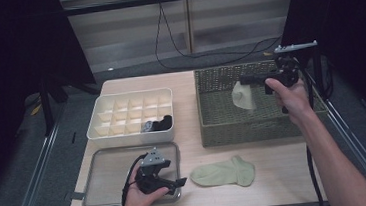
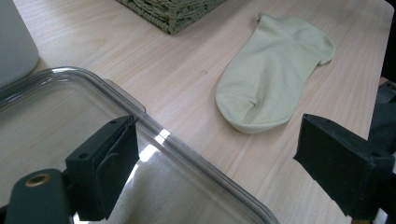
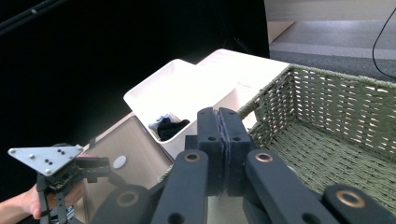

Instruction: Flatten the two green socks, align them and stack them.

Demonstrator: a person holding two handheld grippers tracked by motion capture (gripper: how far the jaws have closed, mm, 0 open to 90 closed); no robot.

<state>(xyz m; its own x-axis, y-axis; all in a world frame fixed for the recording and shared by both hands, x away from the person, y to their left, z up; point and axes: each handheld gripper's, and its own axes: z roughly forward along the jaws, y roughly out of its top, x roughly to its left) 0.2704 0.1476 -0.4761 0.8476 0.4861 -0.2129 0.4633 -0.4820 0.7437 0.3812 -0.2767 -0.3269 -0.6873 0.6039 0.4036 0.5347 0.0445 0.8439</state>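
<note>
A pale sock (image 1: 243,96) hung from the right gripper (image 1: 246,81) above the inside of the woven basket (image 1: 223,128), clear of the basket floor. The right gripper's jaws were pressed together on the sock's upper edge; in the right gripper view the pads met with no gap. A second, light green sock (image 1: 224,172) lay flat on the wooden table (image 1: 277,175), in front of the basket and just beside the clear tray (image 1: 101,163). The left gripper (image 1: 170,183) rested over the tray's near right corner, jaws standing wide apart with nothing between them, pointing toward the flat sock. Behind the tray sat a white compartment box (image 1: 130,113) holding a dark sock (image 1: 157,124) in a front compartment.
</note>
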